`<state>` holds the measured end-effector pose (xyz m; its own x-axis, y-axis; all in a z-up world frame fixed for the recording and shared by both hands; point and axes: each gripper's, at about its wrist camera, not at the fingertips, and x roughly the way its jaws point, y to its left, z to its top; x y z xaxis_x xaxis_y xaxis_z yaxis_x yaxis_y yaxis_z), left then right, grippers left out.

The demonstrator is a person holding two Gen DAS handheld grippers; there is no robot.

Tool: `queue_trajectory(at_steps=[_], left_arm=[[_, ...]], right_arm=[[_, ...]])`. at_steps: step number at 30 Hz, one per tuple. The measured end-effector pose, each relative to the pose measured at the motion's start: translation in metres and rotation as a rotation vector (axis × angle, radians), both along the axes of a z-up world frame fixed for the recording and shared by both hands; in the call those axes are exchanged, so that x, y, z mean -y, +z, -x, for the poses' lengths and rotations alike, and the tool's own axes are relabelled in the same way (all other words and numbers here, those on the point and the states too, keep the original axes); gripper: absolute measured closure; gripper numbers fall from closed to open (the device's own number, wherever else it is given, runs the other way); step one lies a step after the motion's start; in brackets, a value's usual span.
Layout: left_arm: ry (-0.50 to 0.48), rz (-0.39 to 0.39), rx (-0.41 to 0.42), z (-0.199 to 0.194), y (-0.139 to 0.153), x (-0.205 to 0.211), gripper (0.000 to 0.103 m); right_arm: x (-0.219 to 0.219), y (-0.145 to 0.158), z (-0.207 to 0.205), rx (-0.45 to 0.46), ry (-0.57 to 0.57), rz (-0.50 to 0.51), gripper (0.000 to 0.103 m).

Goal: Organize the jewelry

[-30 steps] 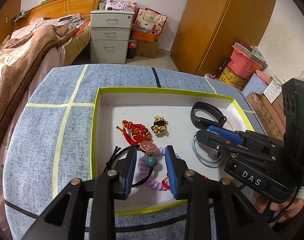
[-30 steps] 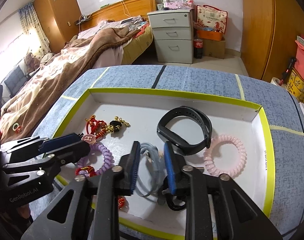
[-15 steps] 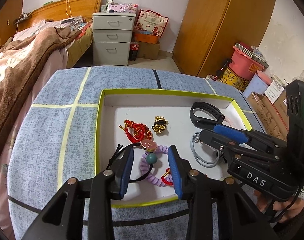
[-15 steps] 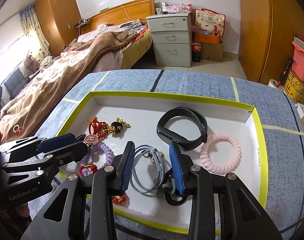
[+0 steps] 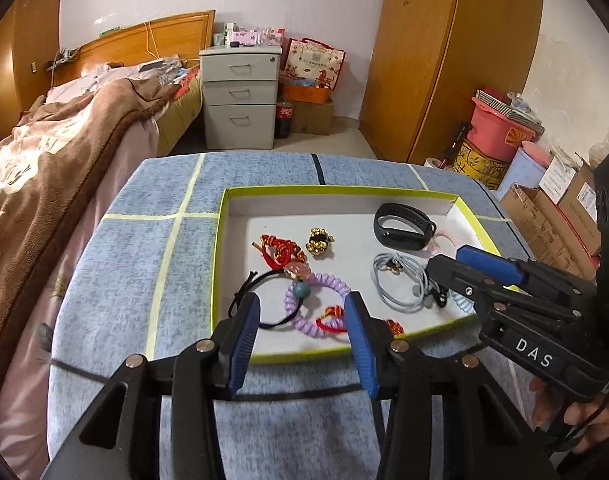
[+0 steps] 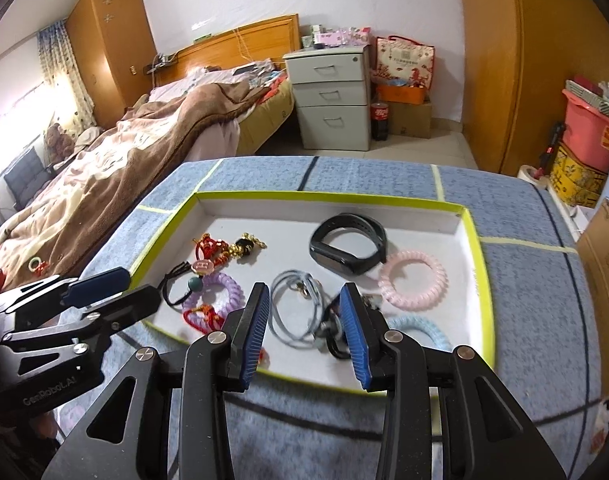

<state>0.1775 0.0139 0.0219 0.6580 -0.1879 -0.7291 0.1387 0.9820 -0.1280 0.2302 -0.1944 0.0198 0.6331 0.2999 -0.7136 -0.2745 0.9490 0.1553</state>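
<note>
A shallow white tray with a lime-green rim point(image 5: 220, 240) point(image 6: 474, 240) sits on the blue table and holds several pieces. Inside are a purple coil band point(image 5: 324, 285) point(image 6: 228, 286), a black hair tie with a teal bead point(image 5: 302, 290), a red knotted bracelet point(image 5: 278, 246), a gold charm point(image 5: 319, 240), a black smart band point(image 5: 402, 226) point(image 6: 348, 246), a grey cord loop point(image 5: 396, 284) point(image 6: 292, 300), a pink coil band point(image 6: 412, 278) and a light-blue coil band point(image 6: 418, 330). My left gripper point(image 5: 302, 312) is open and empty above the tray's near edge. My right gripper point(image 6: 304, 304) is open and empty over the grey cord.
The table point(image 5: 144, 248) has blue cloth with pale stripes. A bed with a brown blanket point(image 5: 44, 160) lies to the left. A grey drawer unit point(image 5: 240, 100), a wooden wardrobe point(image 5: 444, 60) and stacked boxes point(image 5: 544, 200) stand beyond.
Both grippers have pulled back and up from the tray and opened wider. The jewelry pieces lie where they were.
</note>
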Motion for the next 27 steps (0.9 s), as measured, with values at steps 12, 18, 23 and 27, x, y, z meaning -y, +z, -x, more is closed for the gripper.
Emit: queue_trajectory(at_steps=[12, 18, 23, 27], left_arm=[[0.069, -0.039, 0.067, 0.039, 0.011, 0.012, 0.053], [0.11, -0.075, 0.073, 0.049, 0.011, 0.018, 0.053], [0.133, -0.075, 0.064, 0.054, 0.008, 0.016, 0.053], [0.147, -0.086, 0.045, 0.054, 0.006, 0.016, 0.053]], right_arm=[[0.019, 0.006, 0.043, 0.033, -0.078, 0.009, 0.063], [0.023, 0.008, 0.062, 0.05, -0.099, 0.002, 0.063], [0.022, 0.01, 0.07, 0.061, -0.098, 0.0, 0.063], [0.021, 0.01, 0.072, 0.06, -0.096, 0.0, 0.063]])
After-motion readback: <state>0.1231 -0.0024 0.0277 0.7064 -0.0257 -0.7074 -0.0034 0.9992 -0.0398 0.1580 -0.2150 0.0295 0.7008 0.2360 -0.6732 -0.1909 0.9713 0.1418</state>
